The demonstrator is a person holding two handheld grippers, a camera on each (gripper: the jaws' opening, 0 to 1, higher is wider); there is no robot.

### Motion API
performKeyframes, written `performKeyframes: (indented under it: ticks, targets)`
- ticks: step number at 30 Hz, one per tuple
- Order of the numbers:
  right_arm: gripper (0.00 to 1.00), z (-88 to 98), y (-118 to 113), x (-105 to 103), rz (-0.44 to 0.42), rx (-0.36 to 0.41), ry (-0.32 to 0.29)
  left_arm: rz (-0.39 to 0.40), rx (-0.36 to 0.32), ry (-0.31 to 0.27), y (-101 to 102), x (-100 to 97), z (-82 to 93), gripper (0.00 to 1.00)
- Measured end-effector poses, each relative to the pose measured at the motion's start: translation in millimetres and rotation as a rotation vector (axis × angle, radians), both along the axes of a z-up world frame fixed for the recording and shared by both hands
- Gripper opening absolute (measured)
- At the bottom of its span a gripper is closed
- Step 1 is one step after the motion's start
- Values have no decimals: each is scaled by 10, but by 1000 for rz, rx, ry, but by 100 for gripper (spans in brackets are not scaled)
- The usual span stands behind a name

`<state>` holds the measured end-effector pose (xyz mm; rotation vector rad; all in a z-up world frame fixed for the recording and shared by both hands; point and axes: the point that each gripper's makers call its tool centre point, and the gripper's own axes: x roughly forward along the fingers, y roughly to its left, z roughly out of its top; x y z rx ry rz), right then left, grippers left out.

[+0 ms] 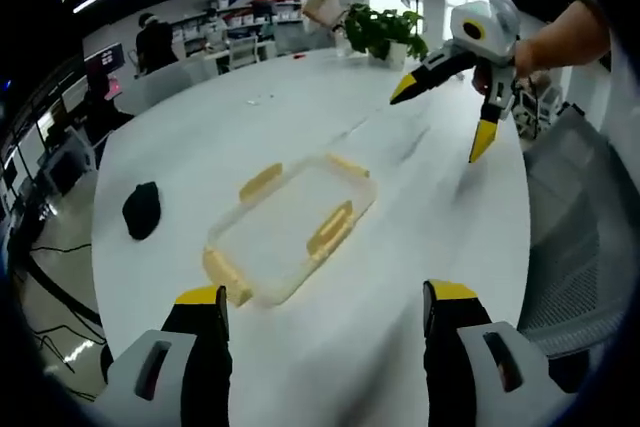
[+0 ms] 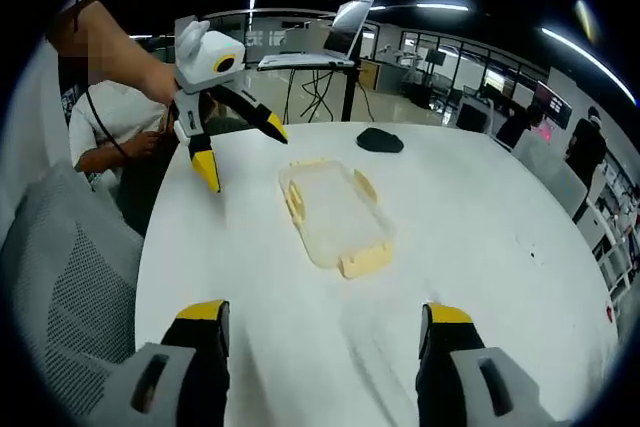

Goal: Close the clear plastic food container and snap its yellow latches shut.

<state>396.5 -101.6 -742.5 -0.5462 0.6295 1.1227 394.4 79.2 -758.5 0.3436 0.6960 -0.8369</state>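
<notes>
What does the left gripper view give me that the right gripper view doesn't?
Left gripper view alone: a potted plant at the table's far edge. Right gripper view alone: an open laptop on a stand beyond the table. Both: the clear container with yellow latches lying on the white table, a black object, and both grippers open, off the container.

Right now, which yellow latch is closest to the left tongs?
The latch on the container's short end, just ahead of the left tongs' left jaw. The other three lie farther away.
</notes>
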Motion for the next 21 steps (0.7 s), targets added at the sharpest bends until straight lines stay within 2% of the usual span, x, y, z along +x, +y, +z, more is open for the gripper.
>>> performKeyframes:
  ticks: [21]
  targets:
    - [76,-46,91,100,57,-47,6,-88,67,14,180,127,-59,76]
